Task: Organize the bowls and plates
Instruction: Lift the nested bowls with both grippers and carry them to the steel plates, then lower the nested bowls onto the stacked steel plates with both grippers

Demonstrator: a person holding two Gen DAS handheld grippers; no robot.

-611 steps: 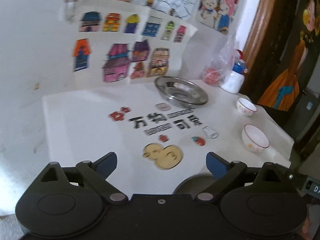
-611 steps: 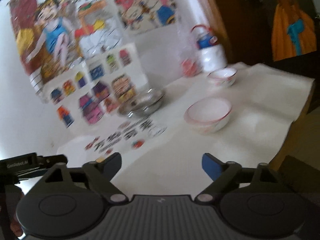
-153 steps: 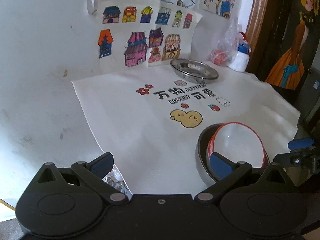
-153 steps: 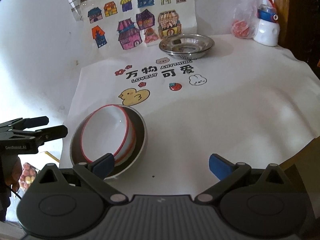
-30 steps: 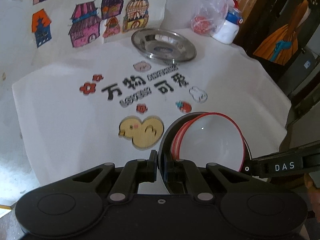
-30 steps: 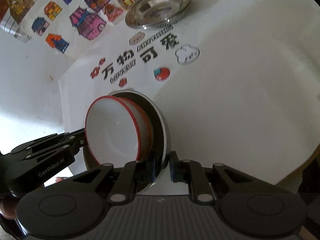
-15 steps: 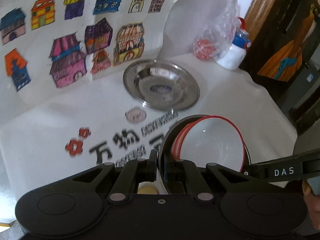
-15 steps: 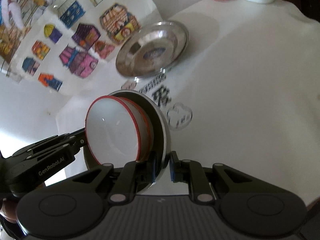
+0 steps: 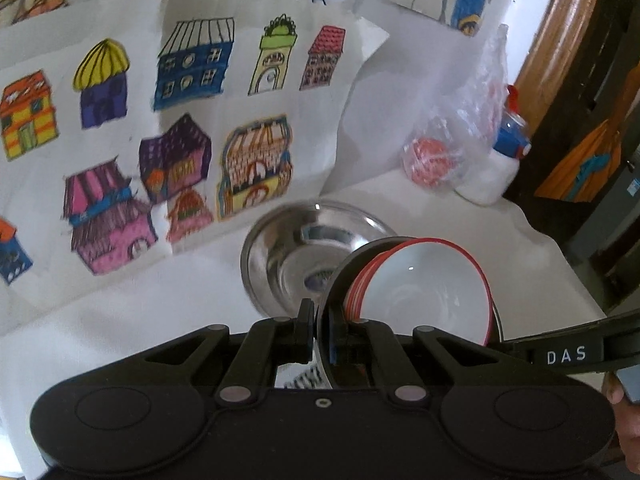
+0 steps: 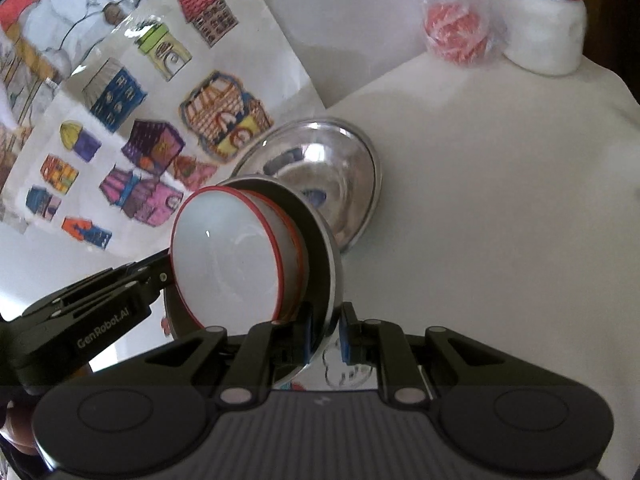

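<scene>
Plate stack (image 9: 420,284) nearer steel dish (image 9: 288,256), dish half hidden.

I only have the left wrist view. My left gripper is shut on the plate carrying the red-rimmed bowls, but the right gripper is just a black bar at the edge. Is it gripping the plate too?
Observer: Yes. The right wrist view shows the right gripper shut on the plate at its rim.
Operator: Is it on the opposite side from mine?
Observer: Roughly. The left gripper meets the rim across the red-rimmed bowls from the right one.
</scene>
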